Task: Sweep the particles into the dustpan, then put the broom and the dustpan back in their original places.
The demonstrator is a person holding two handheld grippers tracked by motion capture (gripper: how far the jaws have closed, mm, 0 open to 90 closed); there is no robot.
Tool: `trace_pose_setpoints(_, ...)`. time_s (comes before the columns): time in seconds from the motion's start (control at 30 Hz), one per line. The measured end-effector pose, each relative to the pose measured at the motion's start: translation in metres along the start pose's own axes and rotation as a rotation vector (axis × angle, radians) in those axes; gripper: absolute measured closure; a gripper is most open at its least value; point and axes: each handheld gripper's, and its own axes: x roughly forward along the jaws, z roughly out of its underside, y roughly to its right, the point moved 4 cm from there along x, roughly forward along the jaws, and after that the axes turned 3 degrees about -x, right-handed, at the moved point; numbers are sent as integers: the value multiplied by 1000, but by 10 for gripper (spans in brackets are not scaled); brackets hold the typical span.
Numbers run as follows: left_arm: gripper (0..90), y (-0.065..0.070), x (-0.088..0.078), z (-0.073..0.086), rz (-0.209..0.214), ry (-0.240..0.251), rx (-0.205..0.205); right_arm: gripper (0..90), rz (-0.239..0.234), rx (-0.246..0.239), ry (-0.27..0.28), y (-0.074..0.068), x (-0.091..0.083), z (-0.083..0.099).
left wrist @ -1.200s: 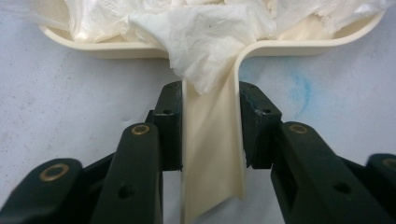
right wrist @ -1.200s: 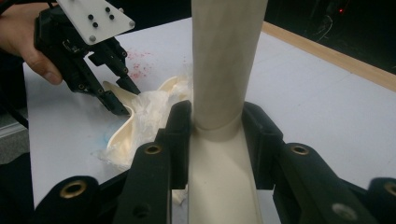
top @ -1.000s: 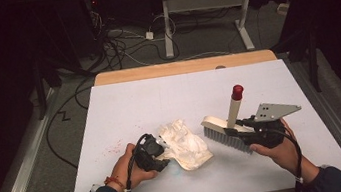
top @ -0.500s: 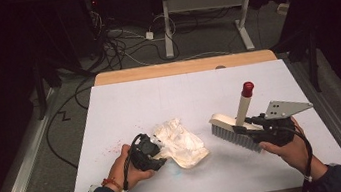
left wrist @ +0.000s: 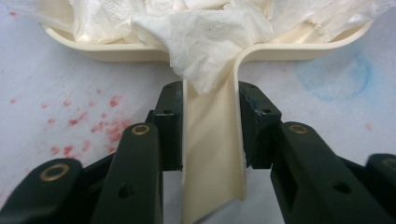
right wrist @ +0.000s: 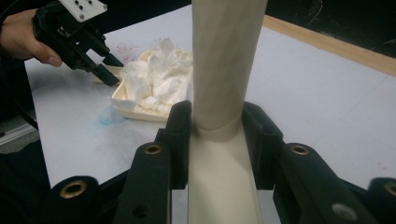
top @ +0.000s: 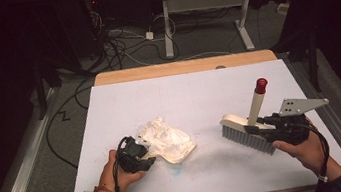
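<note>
Since the earlier frame the brush (top: 247, 133) has drawn away toward 3 o'clock, so that it now lies well apart from the dustpan (top: 178, 150), which has slid a little toward 9 o'clock. The right gripper (top: 264, 128) has its fingers (right wrist: 180, 140) clenched on the brush's cream handle (the red-capped end tilts up toward 12 o'clock), with the bristles down against the white surface (top: 199, 97). The left gripper (top: 141, 156) has its fingers (left wrist: 170, 126) clamped on the dustpan's handle (left wrist: 212, 154) from both sides. Crumpled white tissue (left wrist: 205, 42) is heaped in the pan and spills over the handle's root. Red specks (left wrist: 93, 123) dot the surface at 9 o'clock of the handle, and a faint blue smudge (left wrist: 338, 77) sits at 3 o'clock.
</note>
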Motion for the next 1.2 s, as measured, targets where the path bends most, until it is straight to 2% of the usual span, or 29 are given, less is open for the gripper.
trace_pose_setpoints(0.2,627,-8,-2,9,-23,15,-58,678,-14,9,-21,-1,-3,4)
trace_pose_setpoints(0.4,626,-13,-4,16,-32,24,-96,678,-21,9,-41,-4,-3,8)
trace_pose_setpoints(0.63,626,-21,-7,22,-68,41,-161,678,-44,9,-73,-5,-1,10)
trace_pose_setpoints(0.87,626,-33,-9,27,-108,72,-259,678,-87,64,-129,1,2,15)
trace_pose_setpoints(1.1,625,-44,-10,29,-147,96,-335,677,-143,140,-197,11,13,22)
trace_pose_setpoints(1.2,625,-48,-9,29,-165,107,-376,677,-162,167,-201,15,14,23)
